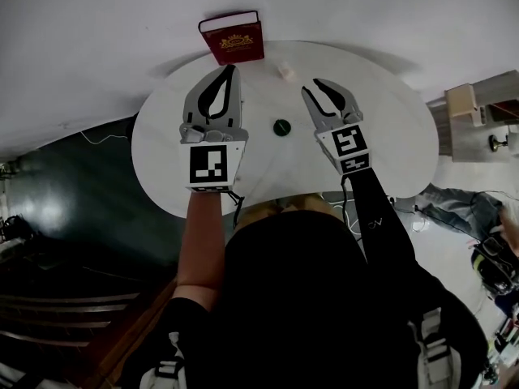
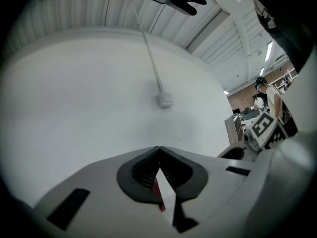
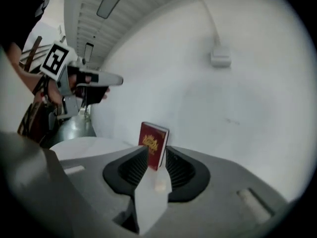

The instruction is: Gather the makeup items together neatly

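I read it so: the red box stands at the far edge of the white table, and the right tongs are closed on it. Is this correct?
Not quite. The red box does stand at the far edge of the white table, but the right tongs are open and hold nothing; the box stands apart, beyond them. The right gripper view shows this.

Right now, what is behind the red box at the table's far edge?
Only the white wall shows behind the red box. Anything small tucked directly behind it is covered.
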The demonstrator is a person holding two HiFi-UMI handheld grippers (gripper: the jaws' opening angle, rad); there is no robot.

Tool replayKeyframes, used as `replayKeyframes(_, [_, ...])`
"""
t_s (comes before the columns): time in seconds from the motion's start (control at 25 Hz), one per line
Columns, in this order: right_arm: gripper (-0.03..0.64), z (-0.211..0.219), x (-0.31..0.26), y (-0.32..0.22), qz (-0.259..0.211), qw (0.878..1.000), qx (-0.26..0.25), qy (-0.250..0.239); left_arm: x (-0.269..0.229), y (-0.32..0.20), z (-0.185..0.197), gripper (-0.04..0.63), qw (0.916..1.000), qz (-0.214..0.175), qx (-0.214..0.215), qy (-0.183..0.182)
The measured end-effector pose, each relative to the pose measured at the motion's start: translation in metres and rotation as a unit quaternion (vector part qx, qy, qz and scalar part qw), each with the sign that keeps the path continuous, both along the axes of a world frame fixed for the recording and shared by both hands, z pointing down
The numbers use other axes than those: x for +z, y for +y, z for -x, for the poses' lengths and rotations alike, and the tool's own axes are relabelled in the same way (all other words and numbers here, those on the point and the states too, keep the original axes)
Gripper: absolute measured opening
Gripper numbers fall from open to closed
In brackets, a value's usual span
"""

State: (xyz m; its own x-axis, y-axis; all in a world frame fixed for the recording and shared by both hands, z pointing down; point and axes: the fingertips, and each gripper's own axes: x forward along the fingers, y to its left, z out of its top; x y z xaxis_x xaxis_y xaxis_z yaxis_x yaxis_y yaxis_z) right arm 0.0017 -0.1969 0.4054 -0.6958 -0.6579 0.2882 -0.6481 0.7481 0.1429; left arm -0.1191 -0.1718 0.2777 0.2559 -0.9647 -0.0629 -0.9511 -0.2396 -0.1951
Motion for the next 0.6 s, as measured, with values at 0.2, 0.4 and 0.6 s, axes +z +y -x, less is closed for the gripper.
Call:
replayKeyframes(0.2, [0.094, -0.019, -0.094, -0.003, -0.109, 0.991, 0.050, -0.067, -0.013, -0.003, -0.006, 0.008, 0.9998, -0.016, 0.009, 0.012])
replayKeyframes(0.4, [0.094, -0.031, -0.161, 0.012, -0.194, 0.967, 0.063, -0.152, -0.012, -0.004, -0.003, 0.008, 0.9999, -0.009, -0.001, -0.007])
replayKeyframes(0.6, [0.094, -0.035, -0.146, 0.011, -0.166, 0.976, 0.058, -0.129, -0.013, -0.005, -0.003, 0.008, 0.9999, -0.002, -0.009, -0.008])
